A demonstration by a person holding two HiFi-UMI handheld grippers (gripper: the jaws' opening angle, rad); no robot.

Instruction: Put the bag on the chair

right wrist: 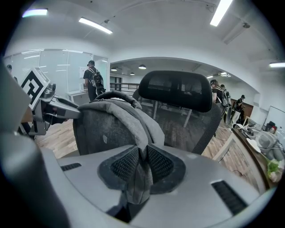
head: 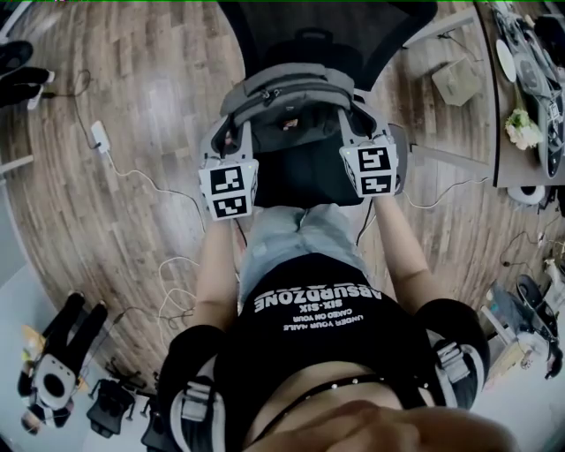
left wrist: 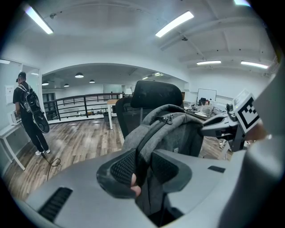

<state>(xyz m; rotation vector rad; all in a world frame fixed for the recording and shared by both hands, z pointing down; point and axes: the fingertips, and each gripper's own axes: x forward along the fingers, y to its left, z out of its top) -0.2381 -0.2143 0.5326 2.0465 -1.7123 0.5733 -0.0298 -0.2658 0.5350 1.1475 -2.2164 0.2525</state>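
A grey backpack [head: 287, 88] hangs between my two grippers, above the black seat [head: 305, 177] of an office chair [head: 327, 26] whose mesh back stands just beyond it. My left gripper [head: 228, 141] is shut on the bag's dark left shoulder strap [left wrist: 143, 147]. My right gripper [head: 355, 124] is shut on the grey right shoulder strap [right wrist: 141, 176]. In the left gripper view the backpack [left wrist: 178, 133] fills the middle, with the chair's headrest [left wrist: 156, 94] behind it. The right gripper view shows the backpack [right wrist: 107, 127] at left and the chair's back [right wrist: 178, 91] ahead.
White cables and a power adapter [head: 100, 135] lie on the wood floor to the left. A desk [head: 530, 97] with clutter and a cardboard box [head: 456, 81] stand to the right. A person with a backpack [left wrist: 27, 111] stands by a white table [left wrist: 11, 138]. Equipment [head: 53, 362] lies at lower left.
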